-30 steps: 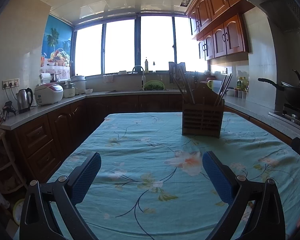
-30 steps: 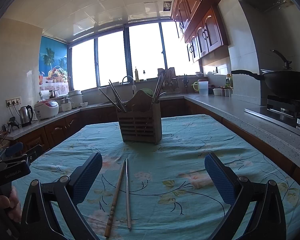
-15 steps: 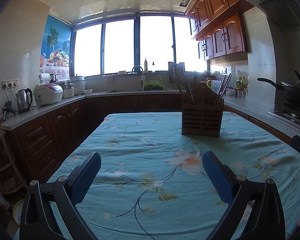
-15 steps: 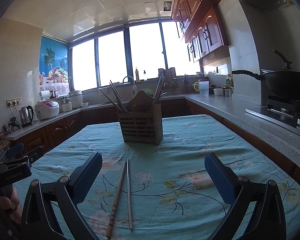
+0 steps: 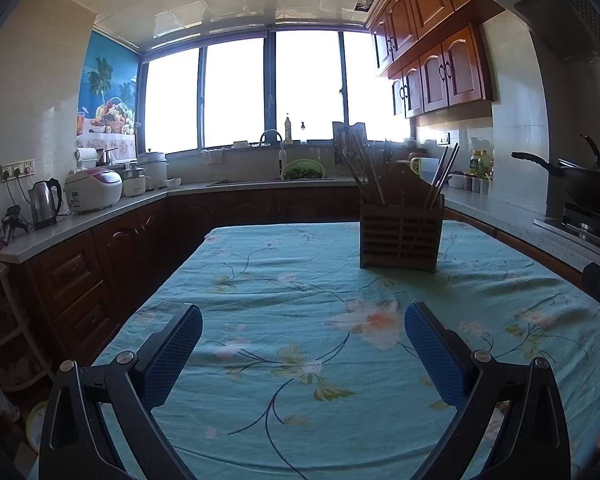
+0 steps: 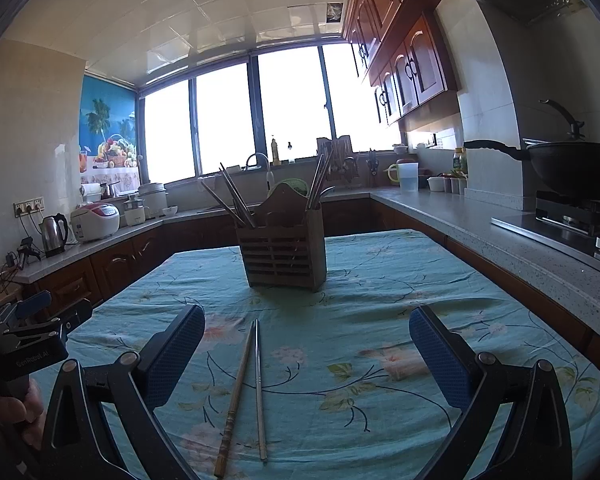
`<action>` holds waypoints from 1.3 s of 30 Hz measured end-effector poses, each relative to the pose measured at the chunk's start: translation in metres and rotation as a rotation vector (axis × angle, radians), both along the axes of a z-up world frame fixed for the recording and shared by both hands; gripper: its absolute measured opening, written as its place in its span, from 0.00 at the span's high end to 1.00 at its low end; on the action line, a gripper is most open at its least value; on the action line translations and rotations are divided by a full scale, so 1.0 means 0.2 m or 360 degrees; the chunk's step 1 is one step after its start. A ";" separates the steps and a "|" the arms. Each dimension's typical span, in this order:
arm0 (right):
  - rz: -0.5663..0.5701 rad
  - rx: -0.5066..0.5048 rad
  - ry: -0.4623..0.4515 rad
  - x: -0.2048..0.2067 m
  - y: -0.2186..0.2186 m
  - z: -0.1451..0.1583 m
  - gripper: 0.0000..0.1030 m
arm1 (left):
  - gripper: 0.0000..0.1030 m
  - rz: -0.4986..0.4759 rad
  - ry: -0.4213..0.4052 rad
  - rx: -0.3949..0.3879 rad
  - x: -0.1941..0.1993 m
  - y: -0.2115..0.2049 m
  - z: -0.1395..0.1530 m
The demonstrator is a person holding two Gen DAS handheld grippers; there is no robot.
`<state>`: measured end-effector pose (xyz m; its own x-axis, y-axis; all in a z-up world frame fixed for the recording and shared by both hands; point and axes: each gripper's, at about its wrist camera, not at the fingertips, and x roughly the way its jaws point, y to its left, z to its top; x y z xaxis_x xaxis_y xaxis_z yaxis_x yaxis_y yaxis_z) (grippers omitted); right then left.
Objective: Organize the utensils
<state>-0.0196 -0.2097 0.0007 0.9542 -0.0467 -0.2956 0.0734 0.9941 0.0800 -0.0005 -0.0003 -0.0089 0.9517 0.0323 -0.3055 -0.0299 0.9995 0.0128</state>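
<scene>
right tongs: the right gripper (image 6: 306, 354) hung wide above the near part of the table, holding nothing.
left tongs: the left gripper (image 5: 303, 354) was likewise wide and empty, over bare cloth toward the table's left side.
loose utensils: a wooden chopstick (image 6: 236, 394) and a metal chopstick (image 6: 259, 388) lay side by side on the cloth, nearly touching at their far tips, pointing from the near edge toward the holder.
holder: a slatted wooden utensil holder (image 6: 284, 254) stood upright near the middle of the table, toward its far edge, with more sticks leaning out of both compartments.
handling: both sticks were judged light, stiff and thin; the metal one probably slippery. lying flat on cloth, each looked best pinched across its middle, one at a time, since a neighbour so near could be dragged along.
surface: a turquoise floral tablecloth (image 5: 300, 288), soft and lightly creased, likely to give under the pads.
room: a kitchen with wood cabinets, a bright window (image 5: 236, 92), a kettle (image 5: 44, 203) on the left counter and a wok (image 6: 576, 166) on the right.
</scene>
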 end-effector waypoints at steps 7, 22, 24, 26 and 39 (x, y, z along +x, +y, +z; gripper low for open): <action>-0.0001 0.0005 -0.0005 0.00 0.01 0.01 0.00 | 0.01 -0.0005 0.0001 0.0007 -0.01 -0.03 0.00; 0.0000 0.0013 -0.0003 0.00 0.01 0.01 0.00 | 0.01 -0.0018 0.0016 0.0002 0.00 -0.06 0.01; 0.0000 0.0018 0.0003 0.01 0.02 0.01 0.00 | 0.01 -0.0019 0.0021 -0.0001 0.01 -0.06 0.01; -0.0003 0.0020 0.0012 0.02 0.02 0.01 0.00 | 0.01 -0.0020 0.0032 -0.0004 0.01 -0.07 0.01; 0.0010 0.0045 0.0083 0.08 0.01 0.00 0.00 | 0.01 -0.0063 0.0100 -0.0035 0.06 -0.11 0.04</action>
